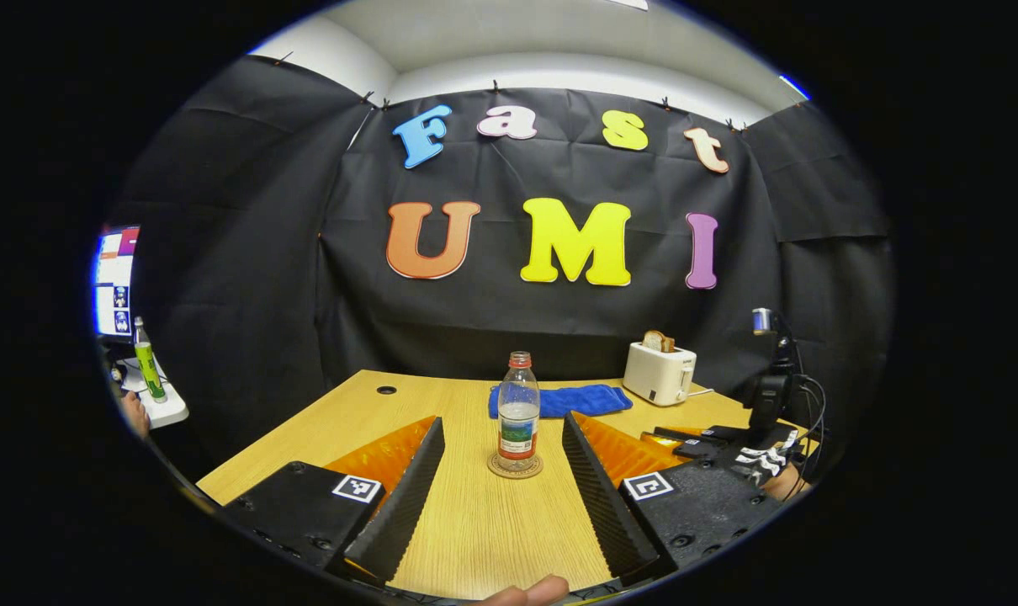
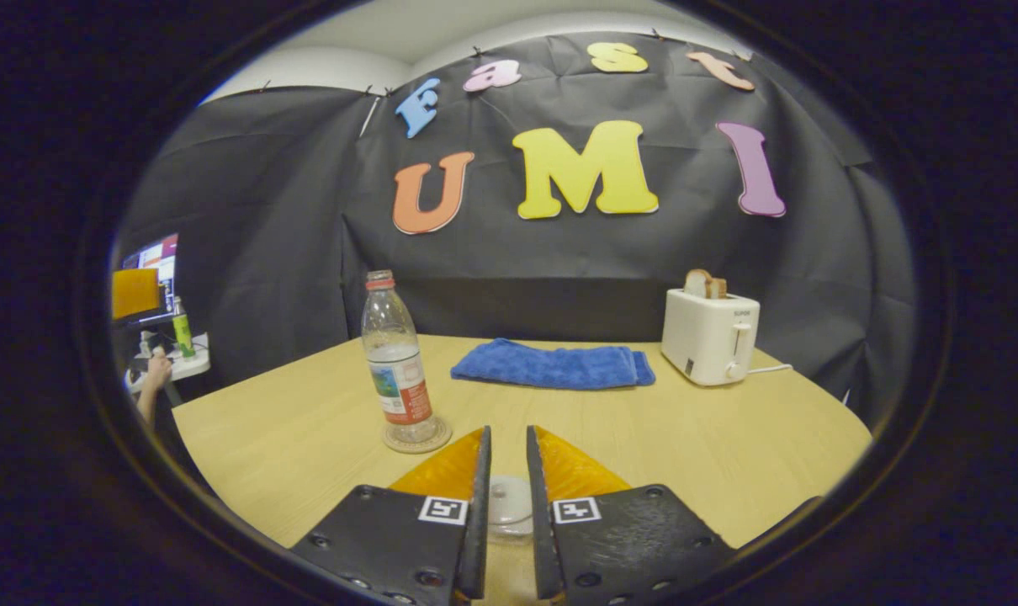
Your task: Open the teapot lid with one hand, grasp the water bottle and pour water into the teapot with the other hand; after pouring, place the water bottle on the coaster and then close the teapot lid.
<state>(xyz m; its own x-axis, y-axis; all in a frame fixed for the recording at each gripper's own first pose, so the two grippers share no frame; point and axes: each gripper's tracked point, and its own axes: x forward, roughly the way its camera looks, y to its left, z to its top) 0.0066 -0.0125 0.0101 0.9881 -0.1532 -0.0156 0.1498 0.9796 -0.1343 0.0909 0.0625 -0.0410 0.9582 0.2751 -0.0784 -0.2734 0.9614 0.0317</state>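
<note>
Water bottle (image 1: 518,411) stands on its coaster (image 1: 515,467), my left gripper (image 1: 503,459) spread wide either side, touching nothing; my right gripper (image 2: 508,471) looks nearly closed around the clear teapot lid knob (image 2: 509,505), contact unclear

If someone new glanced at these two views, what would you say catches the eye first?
Probably the water bottle, upright on its round coaster mid-table, straight ahead of the open left tongs. Next, the white toaster with bread at the table's back right, and the blue towel lying beside it.
</note>
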